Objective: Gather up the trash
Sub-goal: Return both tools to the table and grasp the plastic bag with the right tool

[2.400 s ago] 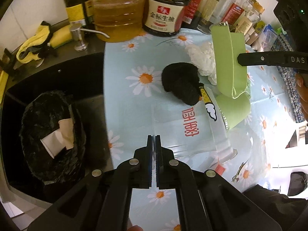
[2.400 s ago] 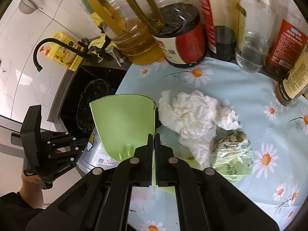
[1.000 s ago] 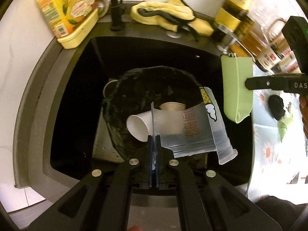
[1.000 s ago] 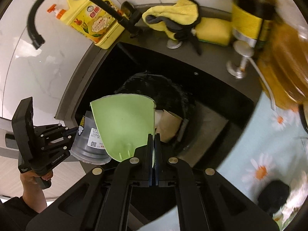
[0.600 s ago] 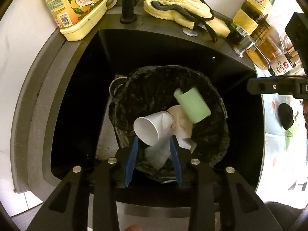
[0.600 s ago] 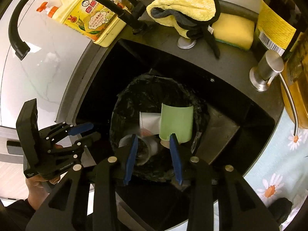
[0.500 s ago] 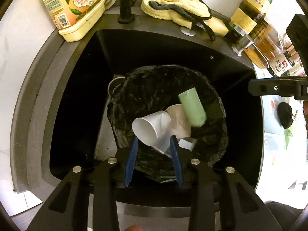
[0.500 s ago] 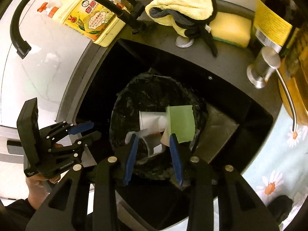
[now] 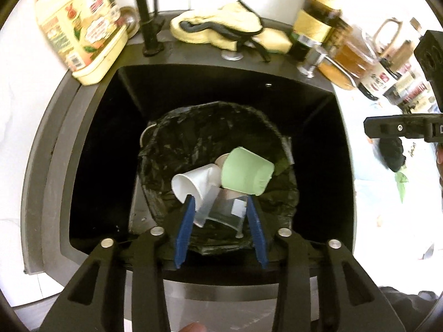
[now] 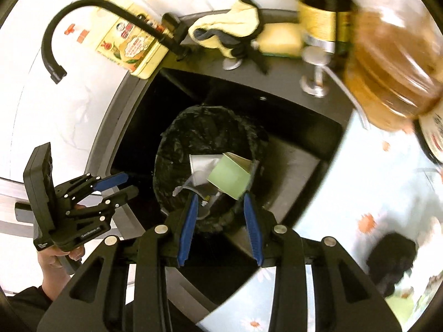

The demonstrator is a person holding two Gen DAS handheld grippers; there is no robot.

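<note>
Hanging over the black sink [image 9: 91, 144], the left tool [image 9: 220, 207] has just been opening its jaws — nothing between them. Below lies the bag-lined bin [image 9: 177, 149], holding a white paper cup [image 9: 191, 184] and green cup [image 9: 246, 175]. The right tool [image 10: 220, 203], likewise just parted and empty, is nearer the remaining trash — a black wad [image 10: 393, 257] on the daisy-print worktop [image 10: 368, 182], off to its right.

A black sink [image 9: 91, 144] fills the middle. On its far rim stand a black faucet [image 9: 144, 13] and, to the left, a yellow detergent bottle [image 9: 80, 27]. A yellow cloth [image 9: 221, 27] lies to the right of the faucet, then a soap pump [image 9: 311, 61] and blurred oil and sauce bottles [image 9: 357, 55]. A daisy-print table cover [image 10: 387, 193] lies on the right.
</note>
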